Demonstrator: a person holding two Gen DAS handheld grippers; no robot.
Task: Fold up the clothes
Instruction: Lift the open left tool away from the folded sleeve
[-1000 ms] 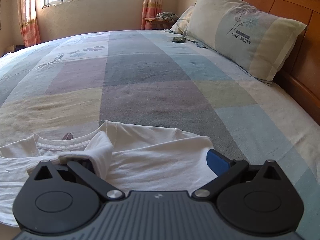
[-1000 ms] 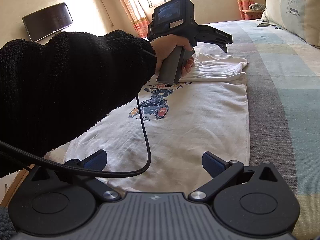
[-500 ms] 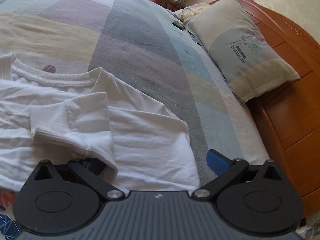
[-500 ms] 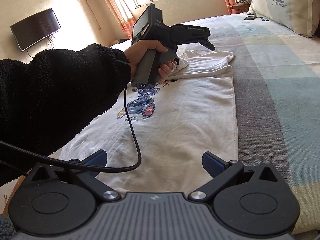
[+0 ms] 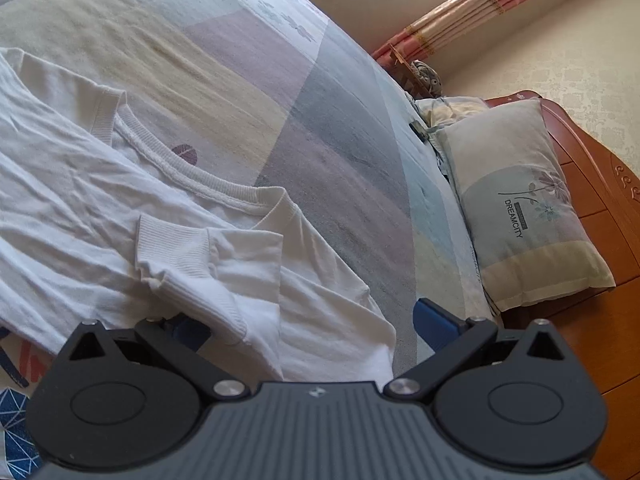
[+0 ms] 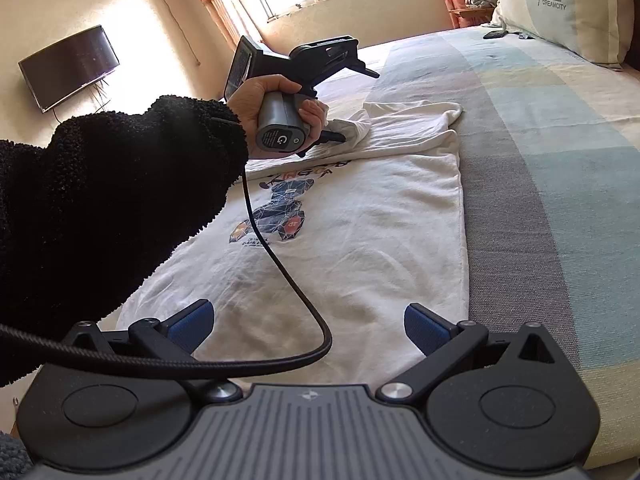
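Note:
A white long-sleeved shirt lies flat on the bed, its ribbed collar toward the pillows. One sleeve is folded across the chest, and its cuff drapes over the left finger of my left gripper, which is open. The right wrist view shows the shirt with a blue geometric print. There a hand in a black fleece sleeve holds the left gripper turned on its side at the folded sleeve. My right gripper hovers open over the hem, holding nothing.
The patchwork bedspread stretches to the right of the shirt. A pillow leans on the wooden headboard, with a small dark device near it. A black cable hangs across the shirt. A TV is on the wall.
My left gripper has rolled onto its side and tipped down over the shirt's shoulder, staying open with the cuff on its left finger. The right gripper has barely moved.

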